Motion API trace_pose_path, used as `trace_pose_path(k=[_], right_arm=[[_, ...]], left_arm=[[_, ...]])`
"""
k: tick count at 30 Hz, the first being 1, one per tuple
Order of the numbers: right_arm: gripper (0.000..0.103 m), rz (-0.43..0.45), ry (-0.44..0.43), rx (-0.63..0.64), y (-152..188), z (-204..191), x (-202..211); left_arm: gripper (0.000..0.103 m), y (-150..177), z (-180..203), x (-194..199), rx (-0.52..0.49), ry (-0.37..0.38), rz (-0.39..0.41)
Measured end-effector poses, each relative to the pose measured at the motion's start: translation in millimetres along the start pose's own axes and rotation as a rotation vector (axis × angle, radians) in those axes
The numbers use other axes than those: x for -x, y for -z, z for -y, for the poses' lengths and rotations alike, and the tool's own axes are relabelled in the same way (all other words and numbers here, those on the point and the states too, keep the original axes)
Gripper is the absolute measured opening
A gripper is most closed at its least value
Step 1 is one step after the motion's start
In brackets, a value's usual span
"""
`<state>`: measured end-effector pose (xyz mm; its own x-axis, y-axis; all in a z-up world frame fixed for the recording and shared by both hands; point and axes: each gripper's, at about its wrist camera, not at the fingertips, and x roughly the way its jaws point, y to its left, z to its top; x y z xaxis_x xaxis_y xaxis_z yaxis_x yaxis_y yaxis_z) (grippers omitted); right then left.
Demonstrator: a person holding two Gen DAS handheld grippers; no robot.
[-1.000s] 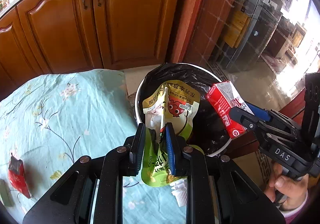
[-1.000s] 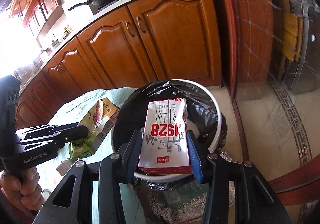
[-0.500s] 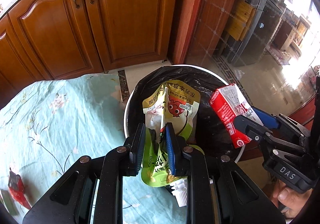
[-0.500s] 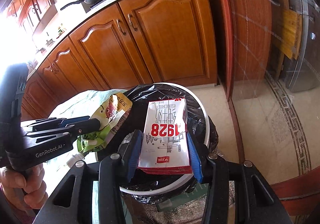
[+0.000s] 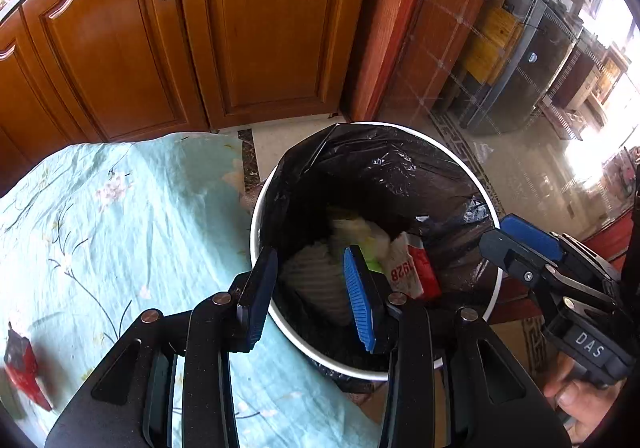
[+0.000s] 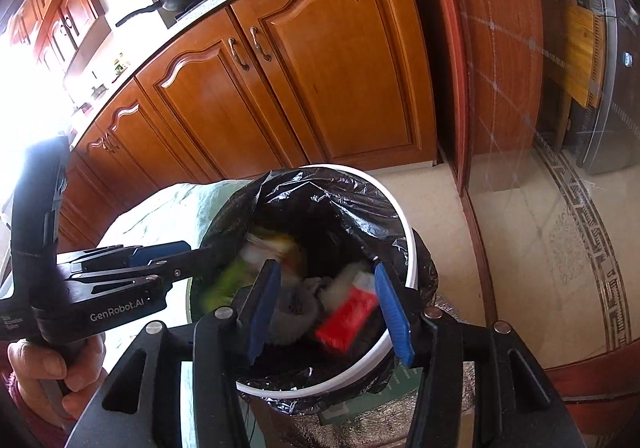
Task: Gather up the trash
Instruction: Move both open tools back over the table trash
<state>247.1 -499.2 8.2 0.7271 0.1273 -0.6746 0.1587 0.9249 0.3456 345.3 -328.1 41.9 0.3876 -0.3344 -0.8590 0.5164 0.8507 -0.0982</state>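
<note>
The left gripper (image 5: 310, 288) hangs over the near rim of the bin, its jaws spread wide with nothing between them; the right gripper (image 6: 326, 302) hovers over the same opening from the other side, equally wide and empty.

Largest thing first: the table's pale blue floral cloth (image 5: 120, 216) lies just beside the white bin (image 5: 494, 288), which is lined with a black bag (image 5: 380, 176). Inside the bin, the milk carton (image 5: 408, 268), red and white with "1928" printed on it, lies against the green and yellow snack pouch (image 6: 236, 276) and some pale crumpled waste; both pieces are blurred, so I judge they are in mid-fall or just settling.

Smallest, a red wrapper (image 5: 22, 364) sits on the cloth at the left edge, well apart from the bin, and looks like the next piece to collect.

What could go wrong: the left fingers sit very close to the rim, so a careless pull sideways may snag the loose liner or tip the bin. The red wrapper is thin and flat, so pads closing on it may pinch the cloth and drag it along.
</note>
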Motion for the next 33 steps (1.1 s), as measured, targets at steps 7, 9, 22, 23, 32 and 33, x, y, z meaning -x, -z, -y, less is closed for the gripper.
trace_pose_path(k=[7,9,22,23,32,33], right_arm=[[0.051,0.011,-0.022,0.001,9.0,-9.0,9.5],[0.051,0.017,-0.039,0.0,13.8,-14.0,14.3],[0.056,0.011,-0.158,0.046,66.9,-75.6,32.8],[0.056,0.007,-0.165,0.052,71.2,-80.9,32.8],[0.06,-0.035,-0.22,0.105,112.0,-125.7,31.8],[0.06,-0.039,-0.223,0.111,116.3,-129.8,31.8]], left_arm=[[0.034,30.9,-19.5,31.7,0.042,0.019,0.049],[0.034,42.1,-26.9,39.3,0.063,0.019,0.06],[0.034,132.7,-96.4,103.9,0.24,0.043,0.159],[0.034,139.2,-102.0,107.8,0.25,0.042,0.163],[0.034,189.0,-137.3,136.4,0.318,0.001,0.195],[0.034,194.7,-141.2,140.0,0.324,-0.001,0.199]])
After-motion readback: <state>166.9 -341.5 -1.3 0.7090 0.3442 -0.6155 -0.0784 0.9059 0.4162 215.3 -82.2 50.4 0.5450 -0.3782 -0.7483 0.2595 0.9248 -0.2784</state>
